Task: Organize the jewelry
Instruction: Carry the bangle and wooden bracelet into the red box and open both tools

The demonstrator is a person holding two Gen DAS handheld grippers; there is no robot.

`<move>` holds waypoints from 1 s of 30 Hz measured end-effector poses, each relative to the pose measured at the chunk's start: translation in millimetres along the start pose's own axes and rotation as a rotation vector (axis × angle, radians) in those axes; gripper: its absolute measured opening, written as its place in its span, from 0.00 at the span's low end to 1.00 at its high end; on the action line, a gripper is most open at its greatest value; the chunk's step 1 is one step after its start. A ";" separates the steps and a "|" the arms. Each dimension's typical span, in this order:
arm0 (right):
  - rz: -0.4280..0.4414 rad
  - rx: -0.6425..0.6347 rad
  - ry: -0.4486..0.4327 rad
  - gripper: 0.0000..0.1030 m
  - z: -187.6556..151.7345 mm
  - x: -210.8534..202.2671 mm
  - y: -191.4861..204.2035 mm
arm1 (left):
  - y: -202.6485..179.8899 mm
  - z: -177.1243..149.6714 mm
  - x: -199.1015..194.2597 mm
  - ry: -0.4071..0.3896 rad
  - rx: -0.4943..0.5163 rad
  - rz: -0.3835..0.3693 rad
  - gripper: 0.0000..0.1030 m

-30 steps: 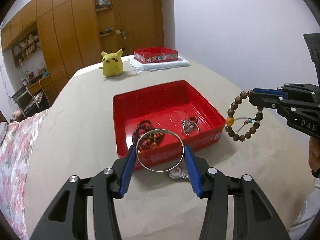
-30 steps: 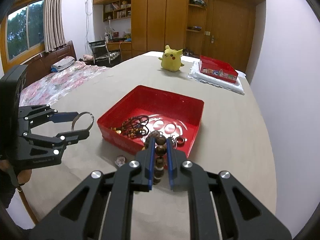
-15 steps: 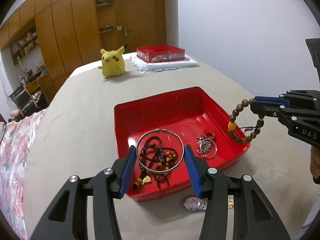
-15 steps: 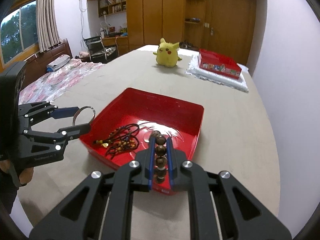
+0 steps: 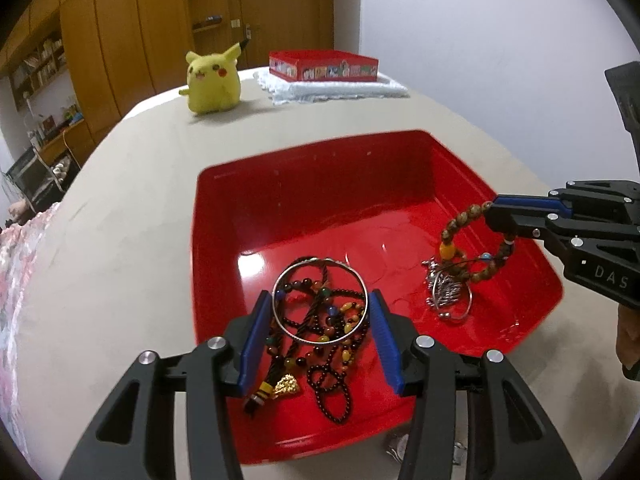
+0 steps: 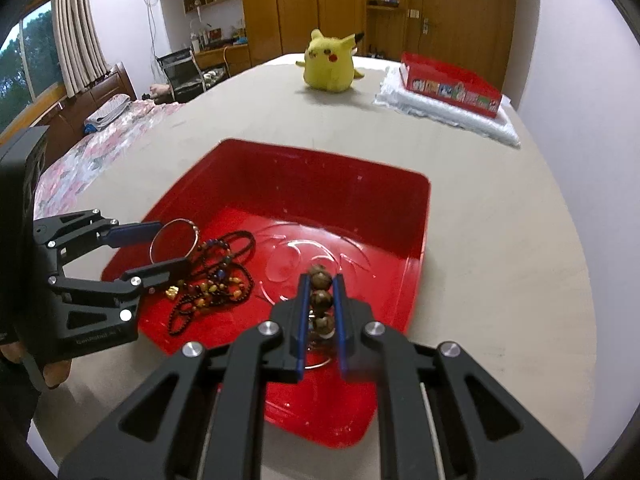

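Left tongs [image 5: 320,322] sit half spread, blue pads clamping a thin silver metal bangle [image 5: 320,301] across its width, right above the tangled dark beaded necklaces [image 5: 320,328] in the shallow red plastic tray [image 5: 280,200]. Let go carelessly and that hoop could snag those strands! Over to the right tongs [image 6: 320,308], nearly closed, pinching a brown wooden bead bracelet [image 5: 472,248] hanging over the silver keyring charm [image 5: 448,292]. It might tangle there too.
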State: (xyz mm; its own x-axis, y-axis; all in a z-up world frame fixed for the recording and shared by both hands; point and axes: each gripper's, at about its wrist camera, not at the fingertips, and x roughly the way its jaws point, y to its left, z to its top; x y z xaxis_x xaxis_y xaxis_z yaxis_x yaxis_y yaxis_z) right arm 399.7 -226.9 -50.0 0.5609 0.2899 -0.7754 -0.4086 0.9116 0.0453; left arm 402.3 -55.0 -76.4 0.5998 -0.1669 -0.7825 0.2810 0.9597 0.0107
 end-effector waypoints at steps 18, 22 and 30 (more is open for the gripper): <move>-0.001 -0.016 0.031 0.12 -9.9 38.2 -10.7 | -0.1 -5.9 26.2 0.004 0.038 0.036 0.49; -0.005 -0.018 0.019 0.13 -10.9 39.3 -12.2 | -0.2 -6.7 25.7 -0.004 0.042 0.034 0.49; 0.004 -0.006 0.003 0.22 -10.8 35.6 -12.7 | 2.4 -7.1 20.8 -0.017 0.042 0.037 0.65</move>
State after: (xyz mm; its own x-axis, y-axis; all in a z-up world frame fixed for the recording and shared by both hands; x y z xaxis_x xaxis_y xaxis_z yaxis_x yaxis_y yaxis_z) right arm 417.0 -231.3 -85.0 0.5570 0.2924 -0.7773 -0.4148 0.9088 0.0447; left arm 410.2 -54.6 -97.1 0.6225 -0.1359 -0.7707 0.2893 0.9550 0.0652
